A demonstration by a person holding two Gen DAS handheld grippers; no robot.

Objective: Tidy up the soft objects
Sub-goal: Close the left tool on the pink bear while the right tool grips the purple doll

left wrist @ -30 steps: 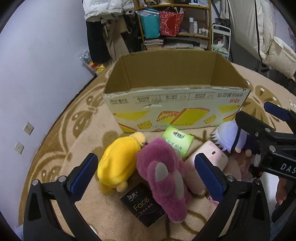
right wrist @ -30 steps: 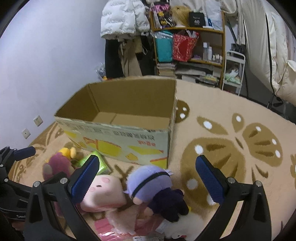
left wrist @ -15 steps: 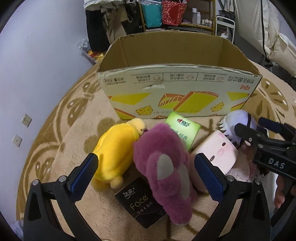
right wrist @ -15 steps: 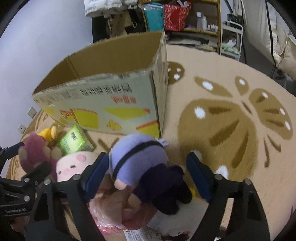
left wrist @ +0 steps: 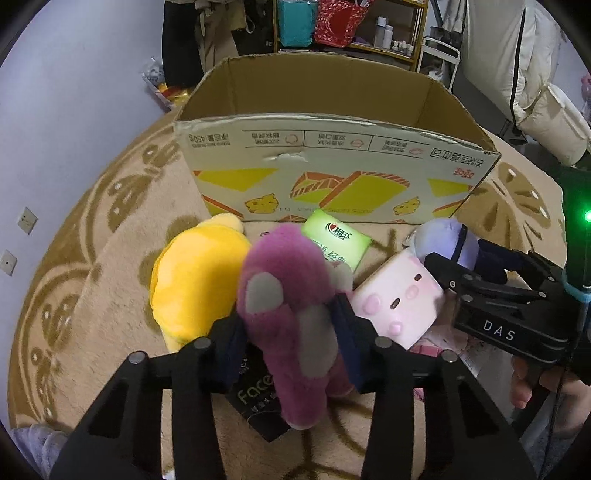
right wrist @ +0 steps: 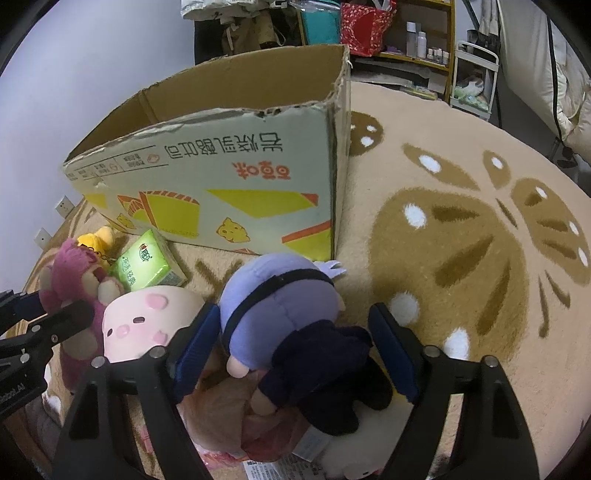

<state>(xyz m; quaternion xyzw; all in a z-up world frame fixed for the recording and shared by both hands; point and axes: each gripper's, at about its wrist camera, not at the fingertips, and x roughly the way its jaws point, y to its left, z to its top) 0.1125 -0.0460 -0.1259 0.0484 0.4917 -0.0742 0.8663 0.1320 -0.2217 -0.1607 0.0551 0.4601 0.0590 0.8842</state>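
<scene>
An open cardboard box (left wrist: 332,162) stands on the carpet, also in the right wrist view (right wrist: 221,177). My left gripper (left wrist: 291,343) is shut on the purple plush bear (left wrist: 284,295), seen too in the right wrist view (right wrist: 74,280). My right gripper (right wrist: 295,350) is open around the lavender-headed doll (right wrist: 288,306), its pads beside it but apart. That doll also shows in the left wrist view (left wrist: 443,243). A yellow plush (left wrist: 195,277), a pink pig cushion (left wrist: 399,299) and a green tissue pack (left wrist: 336,243) lie in front of the box.
A black "Face" tissue pack (left wrist: 258,398) lies under the bear. A pink plastic packet (right wrist: 229,439) and a white plush (right wrist: 354,458) lie under the doll. Patterned beige carpet (right wrist: 461,240) extends right. Shelves (left wrist: 351,33) stand behind the box, a wall (left wrist: 74,92) at left.
Both grippers moved down and forward over the toys. My left gripper closed on the purple bear. My right gripper narrowed around the lavender doll.
</scene>
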